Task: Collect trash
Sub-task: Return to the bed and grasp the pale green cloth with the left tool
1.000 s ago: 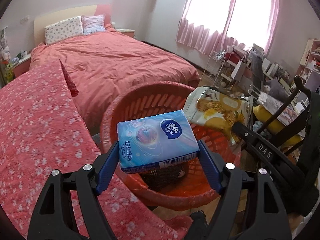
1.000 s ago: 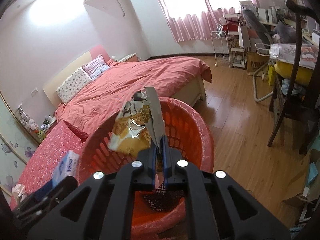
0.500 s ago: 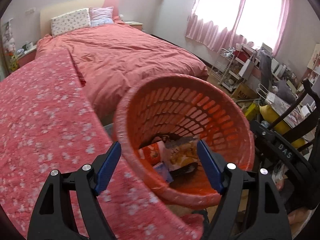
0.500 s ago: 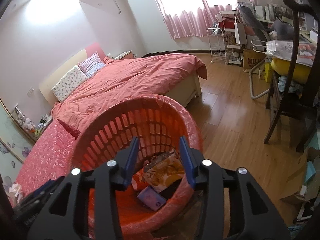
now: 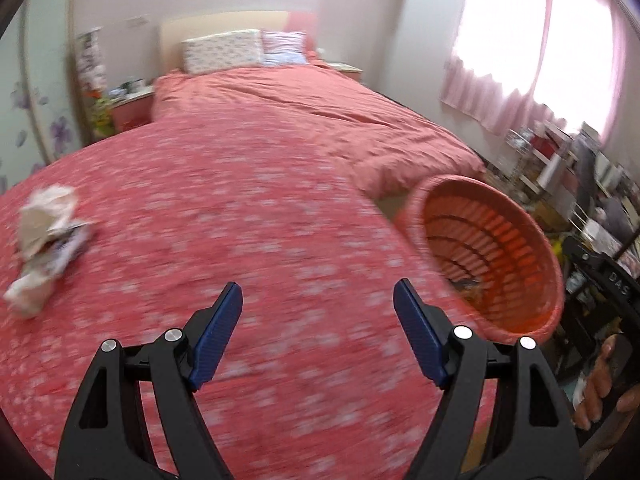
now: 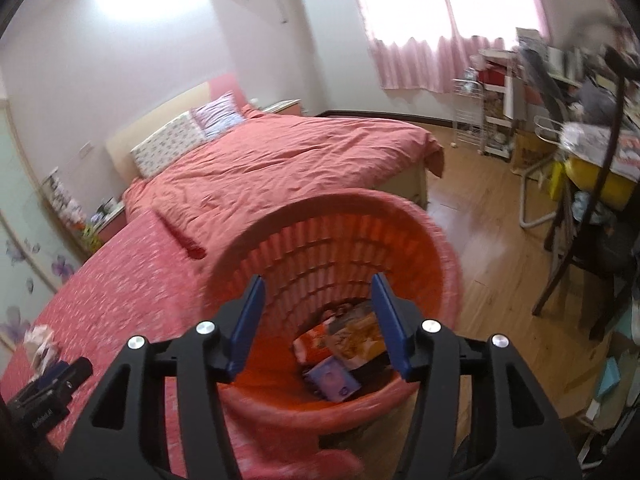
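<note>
My left gripper (image 5: 318, 298) is open and empty above the red flowered cloth (image 5: 248, 240). Crumpled white paper trash (image 5: 42, 242) lies on that cloth at the far left; it also shows small in the right wrist view (image 6: 40, 342). The orange slatted basket (image 5: 516, 312) stands to the right beside the cloth. My right gripper (image 6: 318, 292) is open and empty over the basket (image 6: 432, 236). Inside lie the blue tissue pack (image 6: 334, 380) and the yellow snack bag (image 6: 356, 340).
A bed with a red cover (image 5: 304, 120) lies behind. The wood floor (image 6: 496, 248) spreads to the right. A dark chair (image 6: 592, 240) and cluttered shelves (image 6: 504, 112) stand at the right. The other gripper's body (image 6: 44, 396) shows at lower left.
Both grippers opened and dropped the tissue pack and snack bag into the basket. My left gripper then swung left over the flowered cloth, bringing the crumpled paper into view.
</note>
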